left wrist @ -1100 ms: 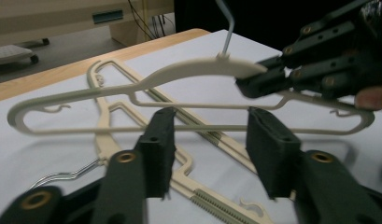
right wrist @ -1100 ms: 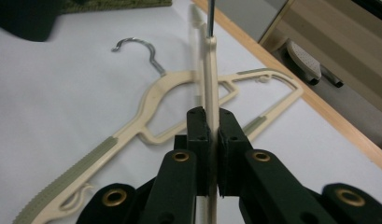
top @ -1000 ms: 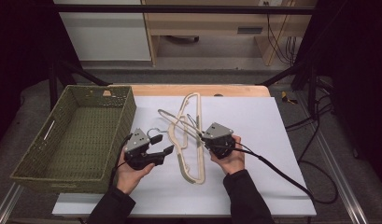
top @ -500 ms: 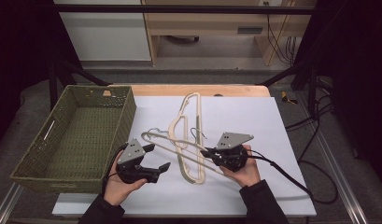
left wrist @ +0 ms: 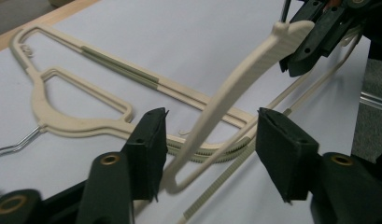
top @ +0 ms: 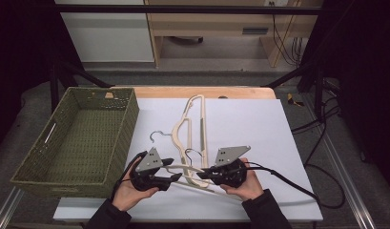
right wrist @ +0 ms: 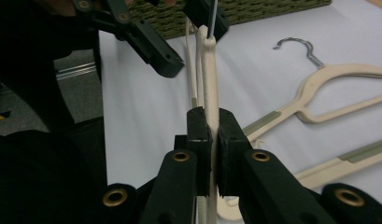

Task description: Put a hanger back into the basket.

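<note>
Two cream plastic hangers are on the white table. One hanger point(top: 189, 125) point(left wrist: 81, 123) lies flat mid-table with its metal hook point(top: 158, 135) pointing left. The other hanger point(top: 189, 171) point(left wrist: 247, 72) point(right wrist: 210, 70) is lifted near the front edge. My right gripper point(top: 202, 175) point(right wrist: 211, 114) is shut on one arm of it. My left gripper point(top: 171, 177) point(left wrist: 212, 119) faces it from the left. Its jaws straddle the hanger's curved end and have just been closing, but a gap remains on the right side, so the pads do not clamp it.
A green woven basket point(top: 54, 143) stands at the table's left, close beside my left hand. The table's wooden far edge point(top: 207, 91) lies beyond the flat hanger. A black cable point(top: 297, 183) trails right from the right gripper.
Both hands have moved toward the near edge of the table, the right one carrying the hanger. The left gripper has come around the hanger's end.
</note>
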`<move>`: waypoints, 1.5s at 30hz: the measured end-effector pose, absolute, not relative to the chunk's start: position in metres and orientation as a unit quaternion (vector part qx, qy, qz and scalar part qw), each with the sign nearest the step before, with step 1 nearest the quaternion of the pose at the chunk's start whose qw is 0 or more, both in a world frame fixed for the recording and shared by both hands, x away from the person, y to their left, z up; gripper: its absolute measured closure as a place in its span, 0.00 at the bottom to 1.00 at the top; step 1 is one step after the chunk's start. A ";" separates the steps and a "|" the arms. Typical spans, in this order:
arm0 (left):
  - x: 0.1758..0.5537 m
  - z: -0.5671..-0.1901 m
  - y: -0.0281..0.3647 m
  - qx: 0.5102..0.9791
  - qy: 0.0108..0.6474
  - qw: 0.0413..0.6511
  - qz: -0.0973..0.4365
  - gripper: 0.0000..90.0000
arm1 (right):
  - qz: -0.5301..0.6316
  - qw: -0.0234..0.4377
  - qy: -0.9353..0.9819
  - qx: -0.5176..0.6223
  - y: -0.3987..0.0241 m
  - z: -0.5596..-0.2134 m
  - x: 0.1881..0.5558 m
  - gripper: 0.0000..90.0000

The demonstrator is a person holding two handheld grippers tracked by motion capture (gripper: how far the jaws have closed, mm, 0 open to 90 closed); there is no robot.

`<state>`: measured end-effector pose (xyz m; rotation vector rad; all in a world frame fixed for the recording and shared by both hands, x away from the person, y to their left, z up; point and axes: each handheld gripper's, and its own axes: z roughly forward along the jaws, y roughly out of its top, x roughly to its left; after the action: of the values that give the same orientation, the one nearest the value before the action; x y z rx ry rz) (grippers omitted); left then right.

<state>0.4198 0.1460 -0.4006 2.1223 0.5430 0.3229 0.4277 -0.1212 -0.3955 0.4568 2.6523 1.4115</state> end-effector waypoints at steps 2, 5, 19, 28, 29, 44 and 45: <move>0.420 -0.402 0.144 0.862 0.212 0.442 0.129 0.58 | 0.462 0.042 0.874 0.144 -0.119 -0.397 0.427 0.97; 0.420 -0.404 0.142 0.868 0.204 0.434 0.127 0.69 | 0.460 0.030 0.877 0.134 -0.117 -0.399 0.427 0.97; 0.410 -0.400 0.137 0.885 0.171 0.416 0.116 0.89 | 0.453 0.067 0.874 0.161 -0.120 -0.396 0.427 0.83; 0.401 -0.395 0.133 0.880 0.171 0.434 0.091 0.96 | 0.459 0.117 0.864 0.172 -0.124 -0.393 0.425 0.62; 0.401 -0.394 0.133 0.878 0.173 0.436 0.093 0.96 | 0.459 0.117 0.864 0.172 -0.124 -0.393 0.425 0.62; 0.397 -0.369 0.154 0.844 0.234 0.461 0.138 0.96 | 0.524 0.188 0.785 0.272 -0.189 -0.374 0.418 0.20; 0.395 -0.365 0.156 0.841 0.237 0.465 0.143 0.96 | 0.524 0.188 0.785 0.272 -0.189 -0.374 0.418 0.20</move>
<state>0.3951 0.1561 -0.3653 2.0666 0.5818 0.3503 0.4180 -0.1887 -0.3743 0.7667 2.2082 1.4751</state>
